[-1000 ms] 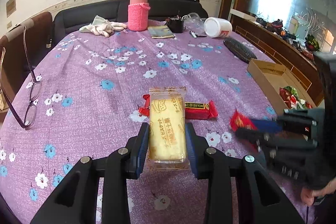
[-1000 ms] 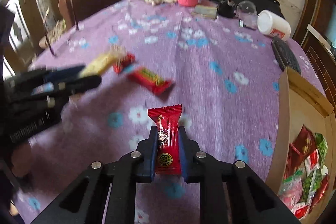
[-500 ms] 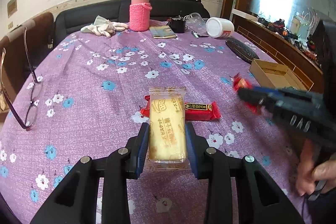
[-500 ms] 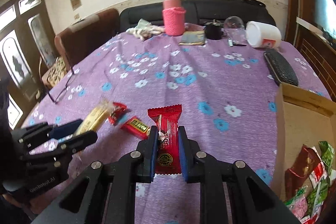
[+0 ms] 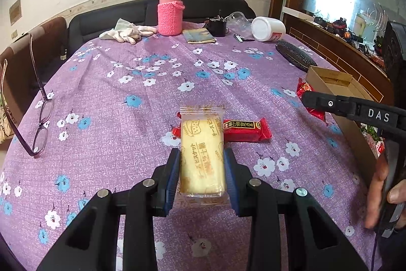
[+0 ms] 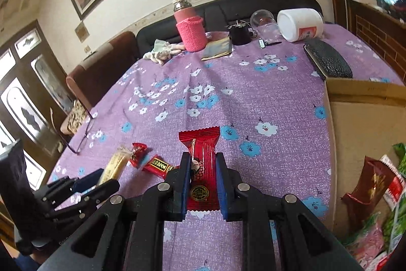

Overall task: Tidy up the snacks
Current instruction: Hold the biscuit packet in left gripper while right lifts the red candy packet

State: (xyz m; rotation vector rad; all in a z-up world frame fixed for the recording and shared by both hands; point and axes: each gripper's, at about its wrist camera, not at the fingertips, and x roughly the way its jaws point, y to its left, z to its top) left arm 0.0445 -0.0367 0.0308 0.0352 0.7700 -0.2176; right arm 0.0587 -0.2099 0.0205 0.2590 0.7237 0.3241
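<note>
My left gripper is shut on a yellow biscuit pack and holds it above the purple flowered tablecloth. My right gripper is shut on a red snack packet, held above the cloth beside the cardboard box. A red bar and a small red candy lie on the cloth behind the biscuit pack. The box holds several snack packets at the right. In the left wrist view the right gripper shows at the right with the red packet.
A pink-sleeved flask, white gloves, a notebook, a black cup, a white jar and a black case stand at the far side. Glasses lie at the left edge.
My right gripper has lifted the red packet up and moved it right, toward the cardboard box. My left gripper has stayed about where it was with the biscuit pack.
</note>
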